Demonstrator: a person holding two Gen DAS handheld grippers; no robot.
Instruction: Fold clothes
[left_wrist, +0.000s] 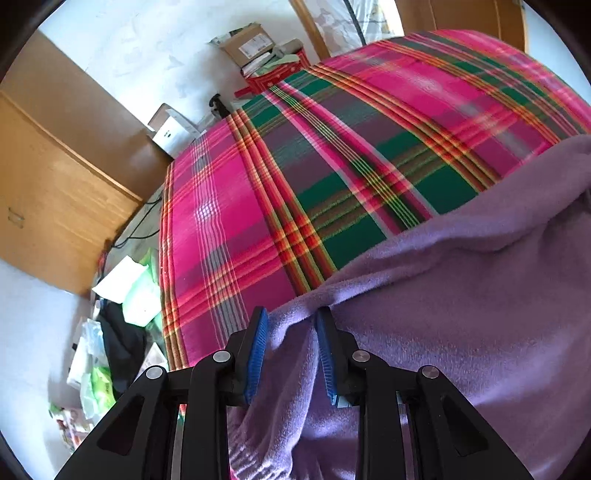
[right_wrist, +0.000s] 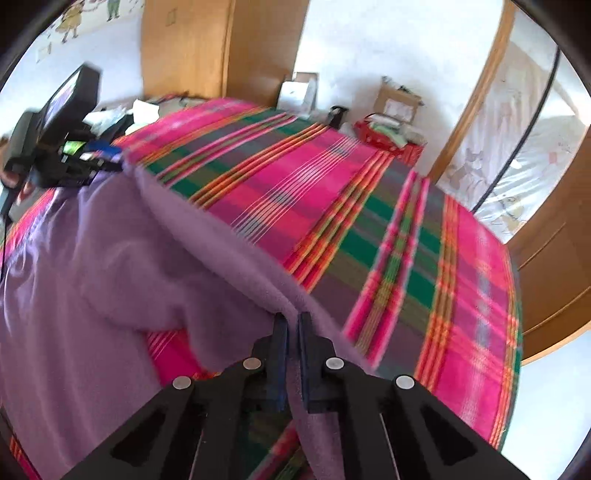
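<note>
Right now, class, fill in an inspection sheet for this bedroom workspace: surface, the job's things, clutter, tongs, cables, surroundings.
Surface: plaid bedspread, pink, green and red.
Job's things: purple fleece garment, lifted along one edge, rest draped on the bed.
Clutter: cardboard box, red box, bags and papers on the floor.
Tongs: left tongs shut on the fleece; right tongs shut on it.
Cables: black cable beside the bed.
Surroundings: wooden wardrobe, white wall.

Purple fleece garment (left_wrist: 461, 295), edge lifted, over plaid bed
</note>
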